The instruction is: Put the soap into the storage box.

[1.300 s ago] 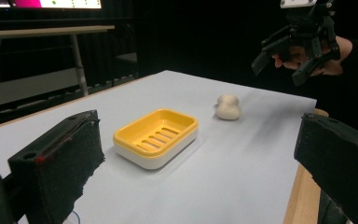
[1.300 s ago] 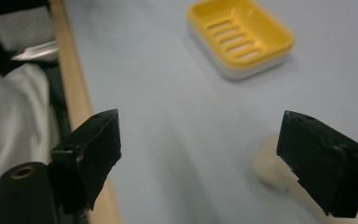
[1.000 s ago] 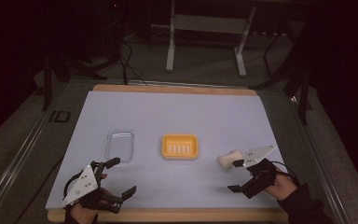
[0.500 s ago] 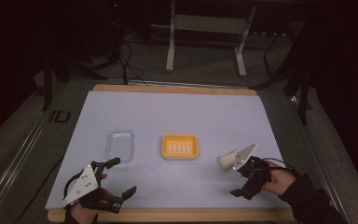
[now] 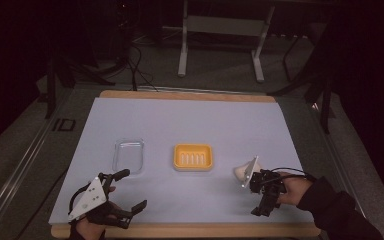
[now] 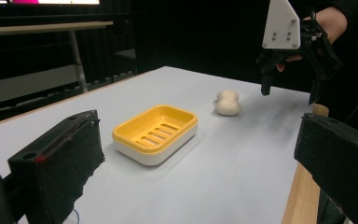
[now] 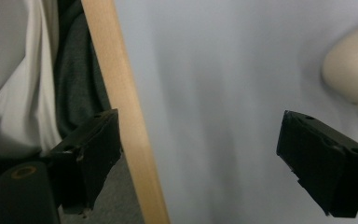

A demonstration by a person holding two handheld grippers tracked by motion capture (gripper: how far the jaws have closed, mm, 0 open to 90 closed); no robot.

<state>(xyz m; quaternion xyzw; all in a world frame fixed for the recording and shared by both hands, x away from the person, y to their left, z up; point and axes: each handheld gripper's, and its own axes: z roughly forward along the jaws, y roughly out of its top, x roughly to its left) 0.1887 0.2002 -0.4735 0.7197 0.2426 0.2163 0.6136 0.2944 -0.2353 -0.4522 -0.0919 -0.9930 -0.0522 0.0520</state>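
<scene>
Your right gripper (image 5: 261, 196) hovers just near-right of soap bar (image 5: 242, 172), jaws spread, holding nothing. Soap lies on table (image 5: 190, 125), right of yellow soap dish (image 5: 193, 157), apart from it. Soap is peanut-shaped; long axis seems to run near-far, hard to confirm. Your left gripper (image 5: 122, 192), jaws also spread and empty, sits well apart at near left by clear lid (image 5: 129, 155). Right hand is nearer; likely next move is reach far-left onto soap.

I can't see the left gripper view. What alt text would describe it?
A yellow soap dish sits on a pale table, with a cream soap bar beyond it. The left gripper frames the scene, jaws open; the right gripper, hand-held, hovers open near the soap.
</scene>
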